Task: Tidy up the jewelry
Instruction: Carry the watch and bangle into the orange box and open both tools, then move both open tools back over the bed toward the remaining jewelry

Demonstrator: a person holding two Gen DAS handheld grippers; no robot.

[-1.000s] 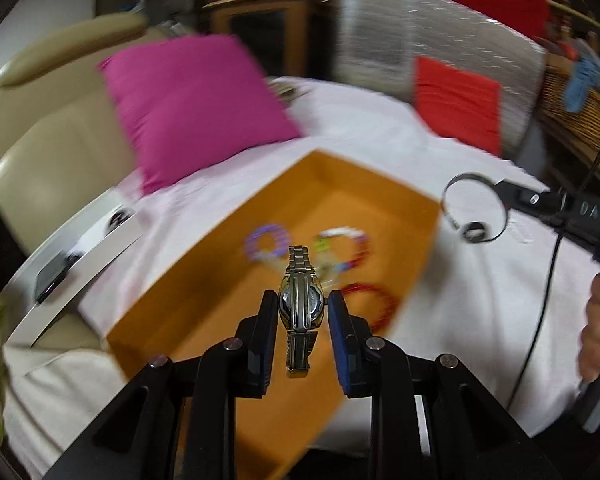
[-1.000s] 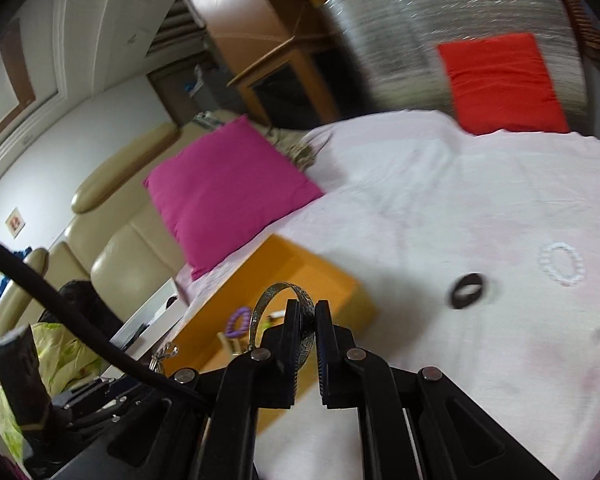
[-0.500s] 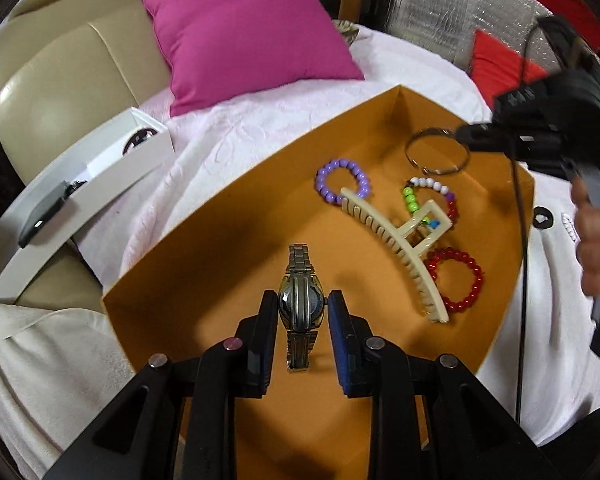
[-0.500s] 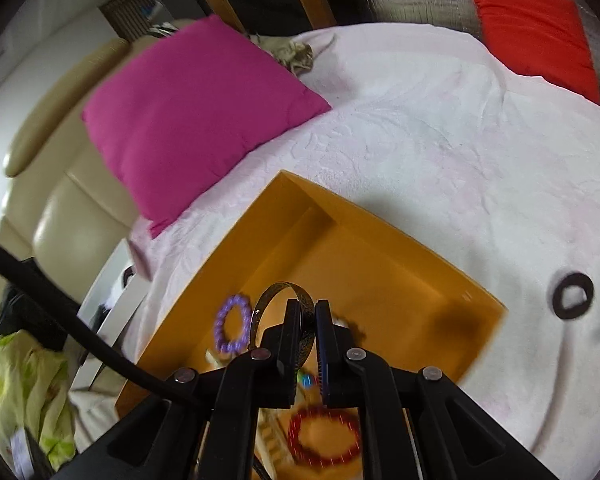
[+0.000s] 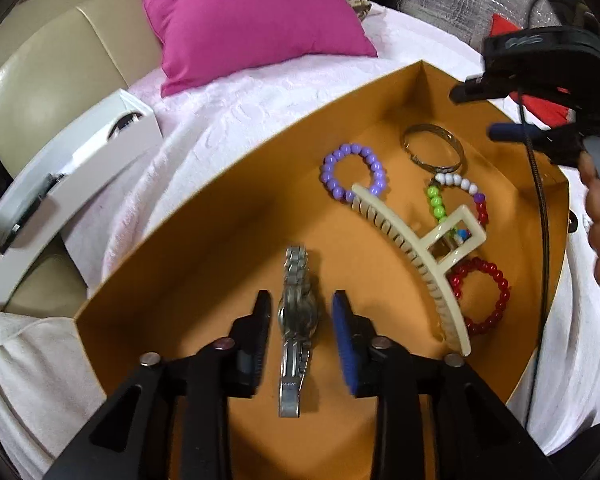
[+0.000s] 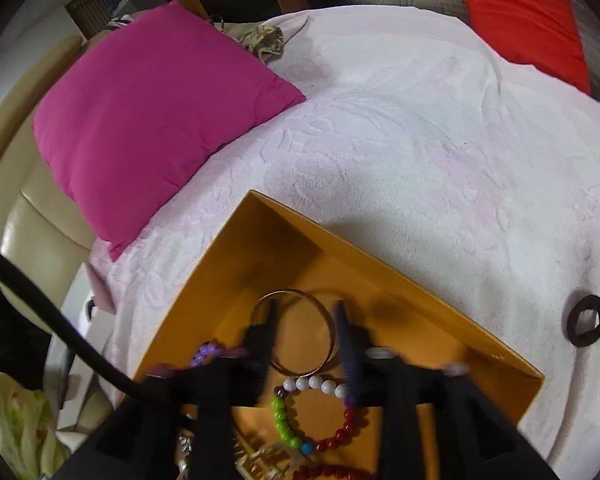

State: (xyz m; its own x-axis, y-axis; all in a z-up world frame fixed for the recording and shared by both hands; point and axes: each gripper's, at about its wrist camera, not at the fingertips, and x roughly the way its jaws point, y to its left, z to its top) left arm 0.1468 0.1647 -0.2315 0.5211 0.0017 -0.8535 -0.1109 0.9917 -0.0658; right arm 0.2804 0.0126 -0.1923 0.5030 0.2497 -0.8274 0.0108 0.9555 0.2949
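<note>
An orange box (image 5: pixel 204 248) lies on the pink-white cloth. My left gripper (image 5: pixel 300 320) is open, its jaws either side of a silver watch (image 5: pixel 298 312) on the box floor. My right gripper (image 6: pixel 304 336) is open over the box's far corner, and a gold bangle (image 6: pixel 296 332) lies between its fingers; the bangle also shows in the left wrist view (image 5: pixel 434 148). Also inside are a purple bead bracelet (image 5: pixel 354 172), a multicoloured bead bracelet (image 6: pixel 312 412), a red bead bracelet (image 5: pixel 482 296) and a cream hair claw (image 5: pixel 416 252).
A black ring-shaped piece (image 6: pixel 586 320) lies on the cloth right of the box. A magenta cushion (image 6: pixel 148 108) rests at the back left against a beige sofa (image 5: pixel 52 68). A white case (image 5: pixel 76 168) sits left of the box. A red cushion (image 6: pixel 520 20) is far right.
Both grippers opened. The watch left the left jaws and now lies on the box floor. The bangle left the right jaws and lies in the box's far corner.
</note>
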